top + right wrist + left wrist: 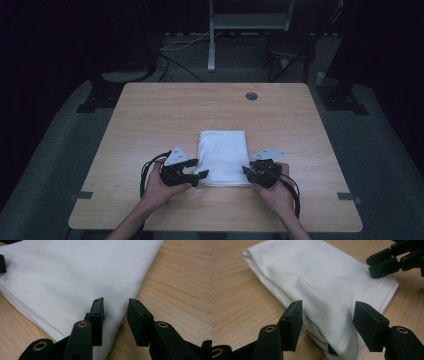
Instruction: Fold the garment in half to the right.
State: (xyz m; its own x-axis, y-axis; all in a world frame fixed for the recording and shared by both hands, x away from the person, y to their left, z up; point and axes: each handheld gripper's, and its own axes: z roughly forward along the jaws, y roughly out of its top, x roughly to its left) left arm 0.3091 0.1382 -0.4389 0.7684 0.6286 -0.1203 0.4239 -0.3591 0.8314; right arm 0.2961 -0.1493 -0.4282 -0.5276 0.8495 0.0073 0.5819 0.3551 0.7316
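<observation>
Left side first: the person's left hand (pixel 159 189) holds the left tongs (pixel 199 176) low over the wooden bench (pixel 150 115), right at the near left corner of the folded white cloth (pixel 223 155). In the left gripper view the jaws stand pretty wide apart, with that corner of the cloth (pixel 317 287) lying between them. The pads aren't pressing on it, so there's no actual hold on the fabric. You can see the stacked folded layers at the corner and a stitched hem running along the near edge.

The cloth itself sits about mid-bench, a bit toward the person's side, folded into a neat rectangle with its long side running away from the person. Past it there's a small round cable hole (pixel 251 96) near the far edge of the bench.

Over on the right, the right hand (pixel 276 195) has the right tongs (pixel 246 171) at the near right corner of the cloth. In the right gripper view the gap between the jaws is narrower, but still a clear gap. One pad is over the cloth (pixel 75 272) just inside its edge, and the other is over bare wood right beside it. It grips nothing as far as I can see. The right tongs (pixel 372 267) also show up in the left gripper view, tips touching or just above the cloth's far edge, can't tell which.
</observation>
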